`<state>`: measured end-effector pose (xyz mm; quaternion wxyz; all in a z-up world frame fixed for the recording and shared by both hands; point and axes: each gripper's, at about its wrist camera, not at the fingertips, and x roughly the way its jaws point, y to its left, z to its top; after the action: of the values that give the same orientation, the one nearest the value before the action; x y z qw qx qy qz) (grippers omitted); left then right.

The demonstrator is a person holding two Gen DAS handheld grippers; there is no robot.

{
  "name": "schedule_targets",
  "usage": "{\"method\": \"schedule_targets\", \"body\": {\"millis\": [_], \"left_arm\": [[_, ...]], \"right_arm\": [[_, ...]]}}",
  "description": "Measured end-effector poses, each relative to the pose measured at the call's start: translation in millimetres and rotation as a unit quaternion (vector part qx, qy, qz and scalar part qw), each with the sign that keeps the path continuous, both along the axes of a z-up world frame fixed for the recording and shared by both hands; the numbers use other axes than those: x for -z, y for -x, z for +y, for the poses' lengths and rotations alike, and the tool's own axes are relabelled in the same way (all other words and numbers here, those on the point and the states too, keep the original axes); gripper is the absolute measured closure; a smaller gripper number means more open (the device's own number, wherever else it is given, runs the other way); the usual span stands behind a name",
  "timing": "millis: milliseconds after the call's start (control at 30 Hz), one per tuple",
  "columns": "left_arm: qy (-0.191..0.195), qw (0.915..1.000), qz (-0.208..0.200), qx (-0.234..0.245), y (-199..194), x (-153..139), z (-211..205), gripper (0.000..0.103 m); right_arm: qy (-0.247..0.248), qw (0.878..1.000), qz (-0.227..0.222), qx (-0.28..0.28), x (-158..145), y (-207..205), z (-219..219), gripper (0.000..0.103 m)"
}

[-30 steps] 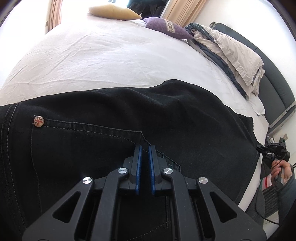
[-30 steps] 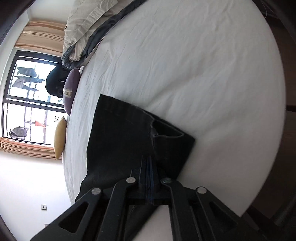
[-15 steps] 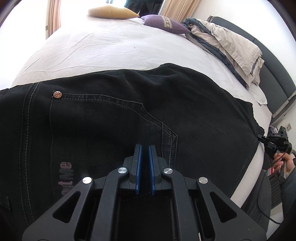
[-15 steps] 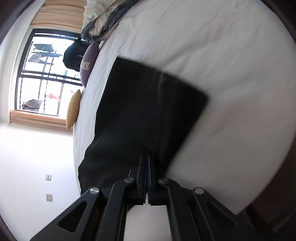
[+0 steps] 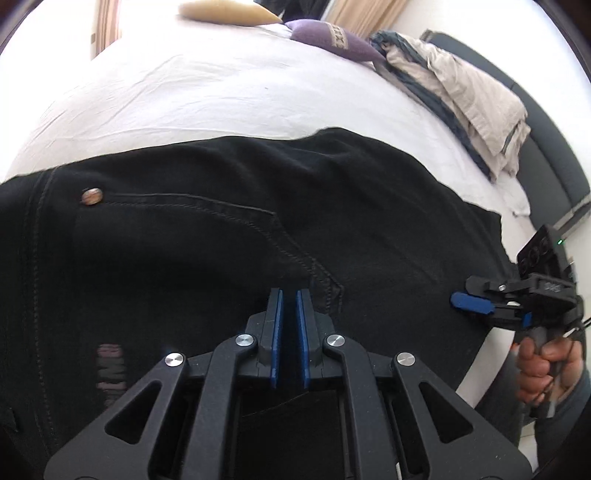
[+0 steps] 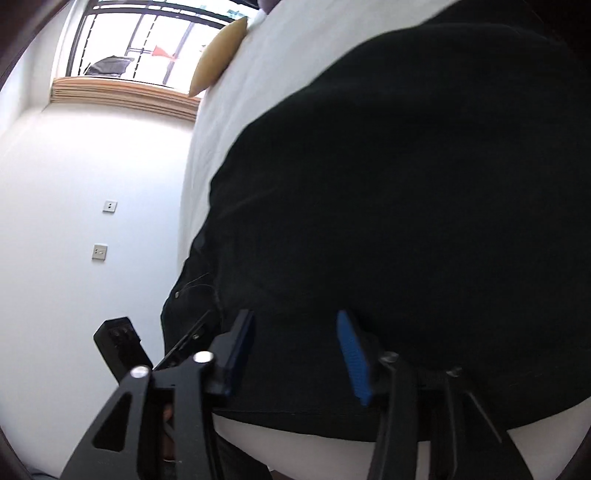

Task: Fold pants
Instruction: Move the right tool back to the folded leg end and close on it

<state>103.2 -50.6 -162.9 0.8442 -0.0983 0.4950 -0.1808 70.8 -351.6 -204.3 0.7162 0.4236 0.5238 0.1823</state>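
Observation:
Black jeans lie folded on the white bed, with a back pocket and a copper rivet facing up. My left gripper is shut on the jeans' near edge by the pocket corner. My right gripper is open, its blue pads either side of the black cloth near the bed edge. The right gripper also shows in the left wrist view, at the jeans' right side, held by a hand.
White bed sheet stretches beyond the jeans. A yellow pillow, a purple pillow and a crumpled beige duvet lie at the far end. A dark headboard is right. Window and white wall are left.
My right gripper has opened and let go of the jeans' leg end, now laid over the jeans. The left gripper stays shut on the near edge.

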Motion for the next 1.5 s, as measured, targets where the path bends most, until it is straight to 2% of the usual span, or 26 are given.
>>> {"method": "schedule_targets", "body": {"millis": [33,100,133,167,200,233,267,300,367,433,500,567,633,700,800,867,933,967,1000,1067,1133,1300,1400,1500], "left_arm": [[0.004,1.0,-0.005,-0.002,3.3,-2.3,12.3,0.096],[0.004,0.9998,-0.019,-0.009,7.4,-7.3,36.8,0.096],[-0.011,0.9994,-0.02,-0.025,7.6,-8.1,51.1,0.096],[-0.003,0.9992,-0.019,-0.035,7.5,-9.1,66.7,0.096],[0.0,0.9988,-0.018,-0.047,6.9,-11.6,80.2,0.096],[-0.015,0.9977,-0.02,-0.063,5.9,-18.2,90.0,0.096],[-0.028,0.9966,-0.027,-0.073,3.8,-26.0,96.0,0.096],[-0.023,0.9964,-0.04,-0.071,2.6,-34.8,99.3,0.096],[-0.007,0.9963,-0.063,-0.058,-7.6,-47.1,96.8,0.096],[-0.006,0.9968,-0.063,-0.048,-26.4,-43.4,91.7,0.096],[-0.017,0.9973,-0.053,-0.049,-48.6,-31.4,84.9,0.096],[-0.019,0.9981,-0.036,-0.045,-63.4,-11.2,86.3,0.096],[0.032,0.9979,-0.033,-0.046,-62.9,-2.9,104.1,0.096],[0.041,0.9978,-0.029,-0.044,-59.9,-1.8,117.0,0.095],[0.019,0.9987,-0.03,-0.037,-44.7,-1.3,124.8,0.095],[0.006,0.9991,-0.023,-0.034,-35.0,-3.6,130.9,0.095],[-0.046,0.9976,-0.026,-0.044,-26.0,-12.9,129.5,0.095],[-0.07,0.9959,-0.033,-0.046,-20.9,-19.5,127.6,0.095],[-0.082,0.9945,-0.04,-0.05,-15.8,-27.7,126.6,0.095],[-0.084,0.9927,-0.051,-0.069,-13.4,-42.9,118.6,0.095],[-0.04,0.9956,-0.054,-0.065,-13.6,-54.8,102.3,0.095],[0.024,0.9984,-0.046,0.022,-23.3,-59.3,8.0,0.095],[0.064,0.9944,-0.041,0.074,-28.4,-53.6,-52.2,0.095],[0.076,0.99,-0.021,0.117,-33.7,-44.5,-108.6,0.095]], "right_arm": [[-0.012,1.0,-0.002,0.01,3.8,1.6,-12.5,0.077],[0.005,0.999,0.001,0.05,3.1,18.9,-46.5,0.091],[0.021,0.997,0.005,0.078,1.0,14.2,-65.0,0.092],[0.037,0.993,0.011,0.113,-1.9,27.4,-86.1,0.092],[0.056,0.987,0.018,0.147,-9.7,36.2,-104.8,0.089],[0.082,0.982,0.02,0.17,-19.5,42.2,-118.1,0.084],[0.1,0.978,0.012,0.181,-30.6,46.9,-124.4,0.067],[0.099,0.978,-0.004,0.182,-41.1,48.8,-123.4,0.054],[0.052,0.986,-0.043,0.153,-54.1,42.5,-101.0,0.048],[0.019,0.993,-0.06,0.098,-56.7,24.2,-59.3,0.044],[-0.002,0.997,-0.055,0.057,-46.2,8.0,-21.3,0.044],[-0.005,0.999,-0.034,0.041,-28.3,-2.8,-4.2,0.044],[-0.007,0.998,-0.017,0.058,-13.2,2.1,-11.2,0.052],[-0.022,0.995,-0.022,0.09,-9.3,17.3,-40.0,0.061],[0.015,0.985,-0.018,0.17,-14.3,48.2,-106.8,0.061],[0.067,0.968,0.0,0.241,-23.4,79.9,-151.3,0.061],[0.117,0.948,0.008,0.297,-41.3,110.7,-187.1,0.049],[0.134,0.939,0.004,0.316,-51.4,123.5,-198.0,0.038],[0.141,0.934,-0.005,0.327,-58.2,138.8,-215.8,0.038],[0.127,0.927,-0.02,0.353,-61.6,154.5,-229.8,0.038],[0.093,0.923,-0.023,0.373,-48.5,163.9,-247.1,0.038],[0.02,0.922,-0.007,0.386,-17.1,159.9,-258.3,0.038],[-0.01,0.919,-0.018,0.394,-8.9,148.7,-254.3,0.038],[-0.035,0.917,-0.022,0.398,-0.2,138.6,-256.7,0.039]]}}
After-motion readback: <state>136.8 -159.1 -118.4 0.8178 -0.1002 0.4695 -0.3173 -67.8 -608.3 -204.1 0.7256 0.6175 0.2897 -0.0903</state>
